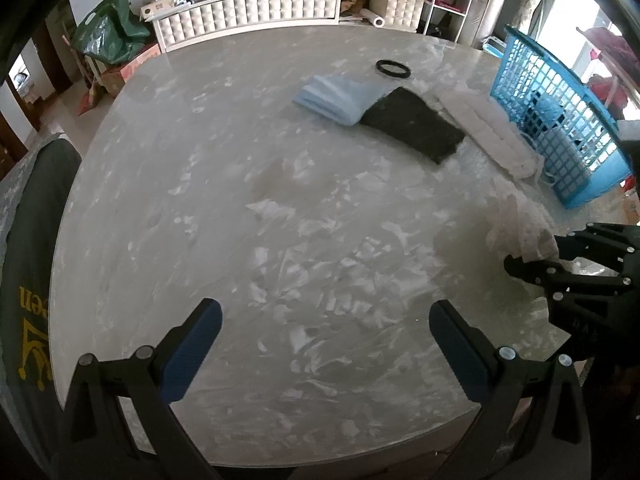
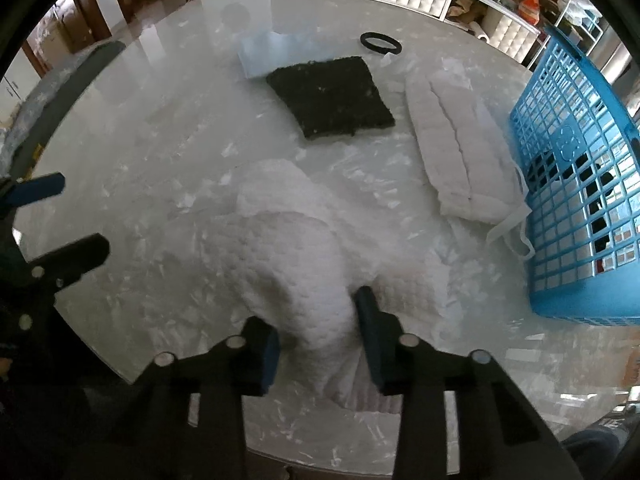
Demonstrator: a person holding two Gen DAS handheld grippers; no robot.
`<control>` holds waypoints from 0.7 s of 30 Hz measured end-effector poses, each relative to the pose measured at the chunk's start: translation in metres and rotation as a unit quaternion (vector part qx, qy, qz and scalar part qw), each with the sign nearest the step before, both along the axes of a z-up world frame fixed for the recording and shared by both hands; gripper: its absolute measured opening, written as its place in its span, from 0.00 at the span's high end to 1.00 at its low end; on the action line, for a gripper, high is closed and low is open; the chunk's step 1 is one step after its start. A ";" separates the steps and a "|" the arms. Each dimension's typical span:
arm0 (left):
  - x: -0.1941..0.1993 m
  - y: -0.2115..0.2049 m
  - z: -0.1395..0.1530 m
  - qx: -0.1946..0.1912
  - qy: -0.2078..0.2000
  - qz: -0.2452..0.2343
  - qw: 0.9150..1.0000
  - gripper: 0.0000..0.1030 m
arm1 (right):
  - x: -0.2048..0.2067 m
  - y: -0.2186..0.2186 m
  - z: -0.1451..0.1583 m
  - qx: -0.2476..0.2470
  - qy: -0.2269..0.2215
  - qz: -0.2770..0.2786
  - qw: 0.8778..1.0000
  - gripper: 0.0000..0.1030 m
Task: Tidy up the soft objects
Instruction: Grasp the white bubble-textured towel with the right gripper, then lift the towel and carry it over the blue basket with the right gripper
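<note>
Each hand-held gripper (image 2: 316,336) has black linkage arms, silver pivot screws and seemingly ribbed blue finger pads (image 1: 192,350).

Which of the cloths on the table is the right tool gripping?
The crumpled white waffle-textured cloth, pinched between the right tool pads. The folded light-blue cloth, black cloth and folded white cloth lie flat, untouched.
</note>
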State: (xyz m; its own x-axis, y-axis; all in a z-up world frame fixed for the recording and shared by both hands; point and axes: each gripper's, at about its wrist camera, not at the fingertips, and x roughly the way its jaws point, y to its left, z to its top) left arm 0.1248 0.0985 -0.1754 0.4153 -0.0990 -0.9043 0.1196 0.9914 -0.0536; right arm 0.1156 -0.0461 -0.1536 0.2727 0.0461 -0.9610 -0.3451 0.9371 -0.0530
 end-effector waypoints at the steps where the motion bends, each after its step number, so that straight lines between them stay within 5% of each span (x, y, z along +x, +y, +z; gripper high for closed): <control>1: 0.000 -0.002 0.004 -0.004 -0.003 -0.002 1.000 0.00 | -0.001 -0.002 0.002 0.009 0.001 -0.003 1.000 0.75; 21: 0.016 -0.062 0.085 -0.024 -0.068 -0.048 0.996 0.00 | 0.000 -0.054 0.096 0.072 -0.067 0.008 0.995 0.77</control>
